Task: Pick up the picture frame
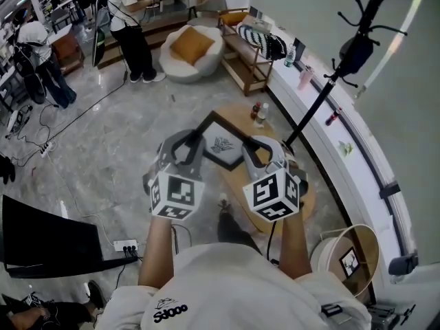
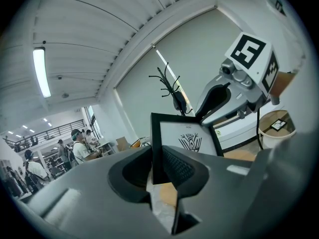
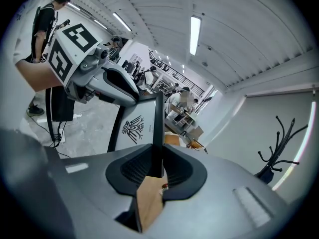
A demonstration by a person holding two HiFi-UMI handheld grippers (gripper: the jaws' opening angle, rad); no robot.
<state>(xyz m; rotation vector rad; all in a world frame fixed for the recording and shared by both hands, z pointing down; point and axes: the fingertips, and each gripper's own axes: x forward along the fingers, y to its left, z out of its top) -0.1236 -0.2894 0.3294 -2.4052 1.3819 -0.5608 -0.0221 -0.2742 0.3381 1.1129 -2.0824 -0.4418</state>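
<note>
Left gripper (image 1: 196,143) and right gripper (image 1: 251,151) — each closed on an opposite edge of the picture frame (image 1: 221,145) — hold it up over the round table (image 1: 240,119), two grips apparently steadying it against tilt.

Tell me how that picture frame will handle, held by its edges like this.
Probably stiff: the picture frame spans flat between the left gripper and right gripper. Likely light, being thin. Its narrow black edges could slip or pivot if jolted.

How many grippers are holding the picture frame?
2. The left gripper clamps the frame on its left edge, and the right gripper clamps its right edge. Neither is hidden.
</note>
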